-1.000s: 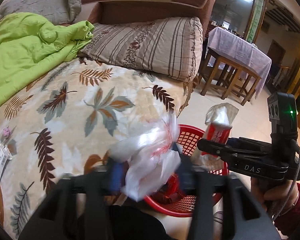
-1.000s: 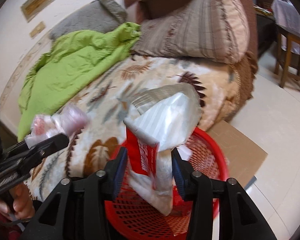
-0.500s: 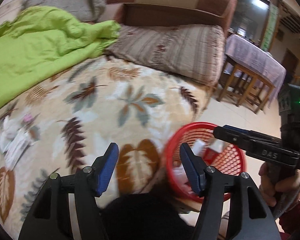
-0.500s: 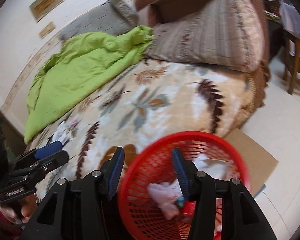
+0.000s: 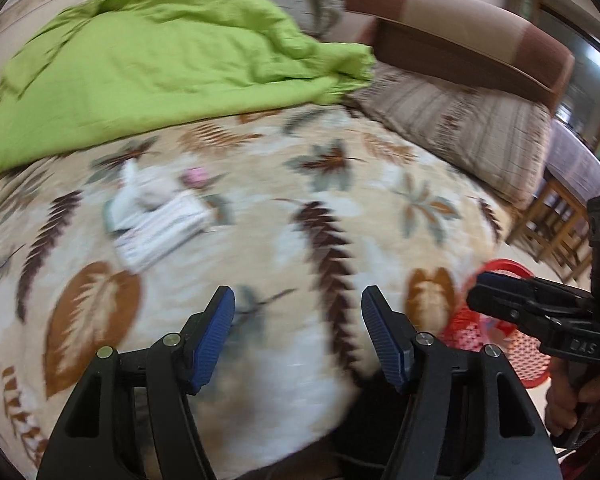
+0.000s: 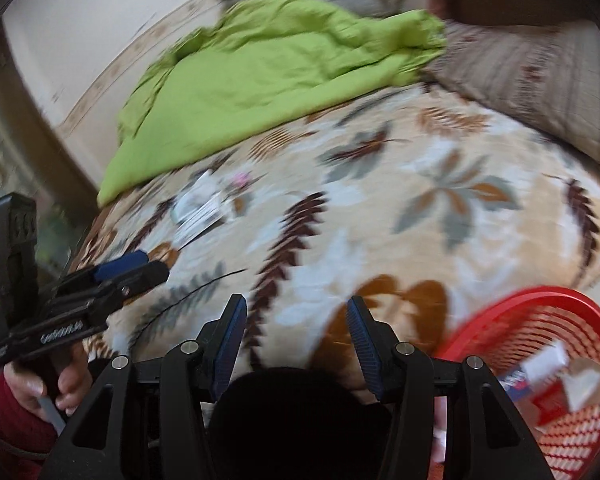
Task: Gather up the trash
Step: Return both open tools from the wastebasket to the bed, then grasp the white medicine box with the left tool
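Left wrist view shows the left claw (image 5: 298, 330) nearest, its blue-padded jaws spread wide with nothing between them, above a leaf-patterned blanket (image 5: 340, 184) on the bed. Off to the right the right claw (image 5: 484, 286) juts in sideways, held by a hand (image 5: 572, 400) in a red sleeve; from this angle its jaws overlap, but the right wrist view shows the right claw (image 6: 296, 334) released and empty too. Behind it the rim of a red basket (image 5: 512, 268) peeks past the bed edge, down on the floor. Farther up the blanket, left of centre, lies a small heap of trash: a striped white wrapper (image 5: 160, 232) with crumpled white paper (image 5: 148, 196) touching its far side and a small pink scrap (image 5: 196, 178) just beside that. Beyond them a green quilt (image 5: 160, 64) is bunched across the back of the bed, with a striped pillow (image 5: 460, 120) to its right. In the right wrist view the red basket (image 6: 552, 360) sits at lower right with red and white wrappers (image 6: 548, 380) inside, the left claw (image 6: 140, 268) enters from the left, and the trash heap (image 6: 204, 208) lies well apart from the basket, blurred
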Motion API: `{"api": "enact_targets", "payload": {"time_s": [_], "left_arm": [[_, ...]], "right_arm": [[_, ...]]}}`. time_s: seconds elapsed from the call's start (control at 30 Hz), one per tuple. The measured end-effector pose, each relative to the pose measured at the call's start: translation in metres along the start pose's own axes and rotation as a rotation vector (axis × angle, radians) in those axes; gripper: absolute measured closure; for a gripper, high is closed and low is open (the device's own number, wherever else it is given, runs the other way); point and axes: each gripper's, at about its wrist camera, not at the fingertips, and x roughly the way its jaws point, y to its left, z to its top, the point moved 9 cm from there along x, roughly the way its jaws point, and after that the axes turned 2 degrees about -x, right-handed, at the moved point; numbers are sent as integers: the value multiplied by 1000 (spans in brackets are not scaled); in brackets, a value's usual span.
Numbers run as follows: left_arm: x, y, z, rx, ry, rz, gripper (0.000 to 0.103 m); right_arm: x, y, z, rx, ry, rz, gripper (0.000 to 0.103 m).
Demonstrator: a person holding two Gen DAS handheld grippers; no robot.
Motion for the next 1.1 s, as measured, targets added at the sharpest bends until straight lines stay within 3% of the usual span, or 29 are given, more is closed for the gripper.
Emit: {"api": "enact_targets", "payload": {"time_s": [0.23,0.43,0.53,0.73,0.87,1.1], "left_arm": [[0,92,0,-148,7,98,36],[8,127,4,-174,14,148,35],[18,133,14,-135,13,134,27],[62,135,44,-63,53,49,27],[96,144,60,-38,93,51,27],[135,150,53,-38,212,0,27]], "right_arm": [[53,50,16,-92,32,42,44],[107,76,28,-133,36,12,43],[117,77,29,-107,37,29,43],[112,63,31,-22,12,75,43],[110,61,32,3,-1,97,43],[111,61,34,7,-4,111,43]]}}
